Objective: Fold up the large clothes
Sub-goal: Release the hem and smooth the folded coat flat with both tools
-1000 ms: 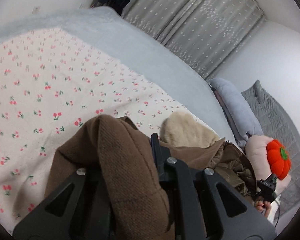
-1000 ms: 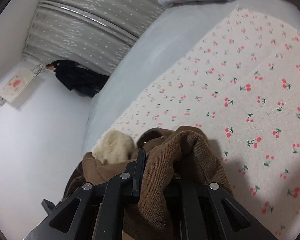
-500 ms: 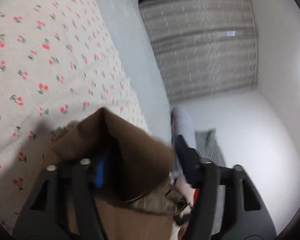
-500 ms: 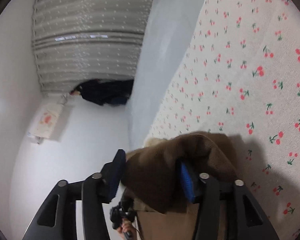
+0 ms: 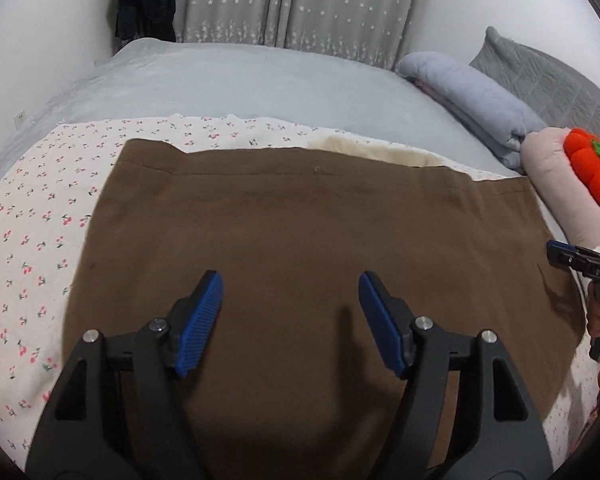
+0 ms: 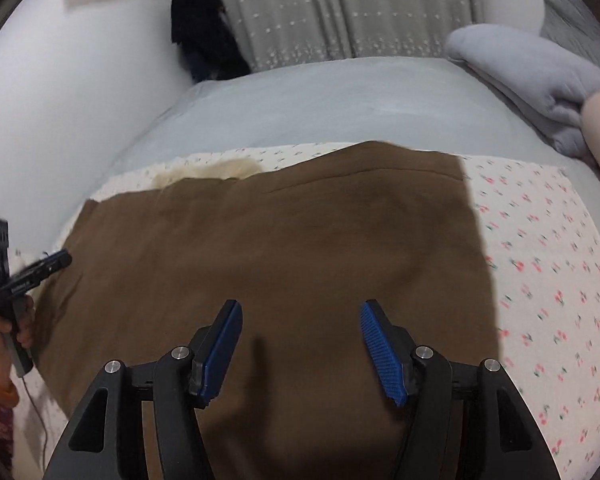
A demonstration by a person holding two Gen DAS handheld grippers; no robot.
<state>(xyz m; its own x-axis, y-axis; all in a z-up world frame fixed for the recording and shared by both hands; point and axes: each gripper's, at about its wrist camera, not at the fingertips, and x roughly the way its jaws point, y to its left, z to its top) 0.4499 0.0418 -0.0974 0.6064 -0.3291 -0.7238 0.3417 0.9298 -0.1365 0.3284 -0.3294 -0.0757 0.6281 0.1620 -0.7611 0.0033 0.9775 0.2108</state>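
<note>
Brown coat (image 5: 316,240) dropped from both tools, now flat on cherry-print blanket (image 5: 32,240) | left tool (image 5: 290,320), right tool (image 6: 300,344) angled down above it | jaws just opened wide, empty

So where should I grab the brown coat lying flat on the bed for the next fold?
Probably at the two side edges of the brown coat. It lies flat, so there is nothing raised to pinch mid-panel. The left gripper could slide in from the cherry-print blanket side, the right gripper from the opposite edge, each pinching the corner.
</note>
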